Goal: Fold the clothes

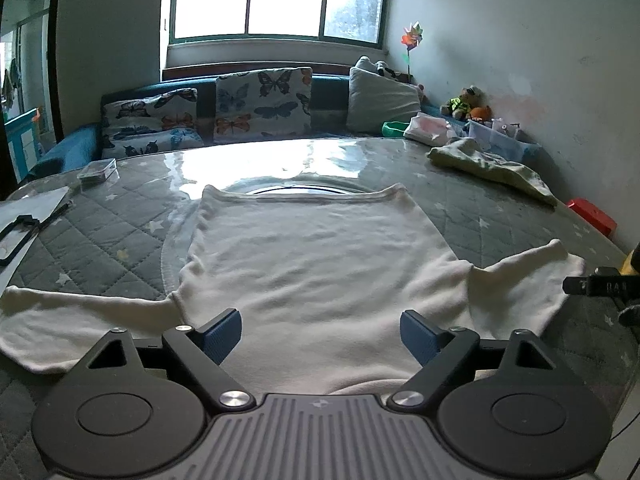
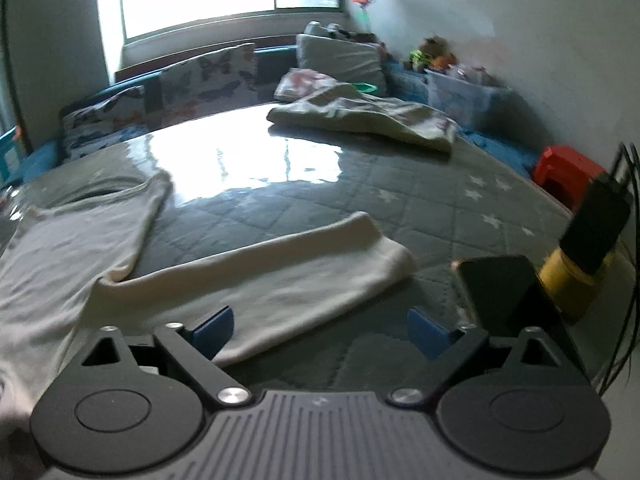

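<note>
Grey quilted star-print table cover under glossy clear film (image 1: 100,236) carries the cream long-sleeved knit top (image 1: 316,264) lying flat, sleeves spread; left gripper (image 1: 321,337) and right gripper (image 2: 320,334) both hover released, blue ribbed pads (image 1: 222,336) apart.

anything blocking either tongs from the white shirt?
Nothing visible. The left tongs hang open over the white shirt body with only cloth beneath. The right tongs are open at the shirt's right sleeve. A phone lies just right of that sleeve, not in the path.
</note>
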`<state>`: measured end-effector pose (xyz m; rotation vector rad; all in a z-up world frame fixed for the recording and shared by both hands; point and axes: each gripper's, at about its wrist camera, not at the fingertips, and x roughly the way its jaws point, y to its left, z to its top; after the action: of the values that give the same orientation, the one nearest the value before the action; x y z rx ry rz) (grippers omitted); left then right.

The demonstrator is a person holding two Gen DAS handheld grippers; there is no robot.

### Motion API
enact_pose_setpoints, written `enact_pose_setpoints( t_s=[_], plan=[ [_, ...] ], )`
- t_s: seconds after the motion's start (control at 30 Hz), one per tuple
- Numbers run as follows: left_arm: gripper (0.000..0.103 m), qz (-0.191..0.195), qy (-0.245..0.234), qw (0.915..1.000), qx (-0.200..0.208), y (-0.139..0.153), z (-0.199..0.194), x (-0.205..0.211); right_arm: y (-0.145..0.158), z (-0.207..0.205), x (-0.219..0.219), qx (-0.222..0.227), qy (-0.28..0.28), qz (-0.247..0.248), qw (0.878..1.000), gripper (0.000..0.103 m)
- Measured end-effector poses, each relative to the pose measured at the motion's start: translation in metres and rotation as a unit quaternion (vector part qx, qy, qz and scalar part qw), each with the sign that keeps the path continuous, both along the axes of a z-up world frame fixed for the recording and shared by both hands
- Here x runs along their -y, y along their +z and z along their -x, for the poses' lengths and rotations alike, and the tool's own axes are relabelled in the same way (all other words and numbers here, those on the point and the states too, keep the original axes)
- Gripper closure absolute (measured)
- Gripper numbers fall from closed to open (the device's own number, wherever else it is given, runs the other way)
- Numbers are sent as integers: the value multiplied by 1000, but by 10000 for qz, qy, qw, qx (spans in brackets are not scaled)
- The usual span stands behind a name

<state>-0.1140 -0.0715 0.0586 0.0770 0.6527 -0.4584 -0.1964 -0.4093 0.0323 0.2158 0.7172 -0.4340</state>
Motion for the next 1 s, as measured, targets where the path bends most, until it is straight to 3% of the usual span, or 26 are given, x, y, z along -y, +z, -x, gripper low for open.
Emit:
enact_pose_setpoints(
  t_s=[0.17,0.2,0.27,0.3,0.37,0.5,0.6,0.87,0.93,1.0],
  plan=[
    [16,-9,-33,10000,-17,-1,-1,4,-3,1,17,-2,-213,-171,9996,13],
    [27,-4,-33,10000,-2,-1,-2,4,-3,1,19,3,-243,-166,9996,13],
    [37,2,23,10000,-56,-2,-4,4,-2,2,21,39,-240,-161,9996,13],
    [52,19,38,9999,-93,-3,-6,4,-2,3,21,46,-235,-135,9996,13],
    [67,16,127,9998,-160,-5,-9,3,-2,2,20,30,-201,-128,9997,13],
    [66,12,190,9996,-186,-7,-11,0,-2,0,20,41,-177,-162,9997,12],
    [82,57,215,9996,-172,-6,-12,-3,-2,-1,21,31,-194,-208,9996,11],
    [80,24,254,9995,-206,-6,-14,-2,-2,-2,18,50,-150,-271,9995,9],
    [73,17,266,9994,-213,-6,-14,-2,-1,-2,17,67,-138,-274,9995,8],
    [55,20,273,9995,-180,-4,-12,-2,0,-2,17,94,-126,-299,9994,8]
  ],
)
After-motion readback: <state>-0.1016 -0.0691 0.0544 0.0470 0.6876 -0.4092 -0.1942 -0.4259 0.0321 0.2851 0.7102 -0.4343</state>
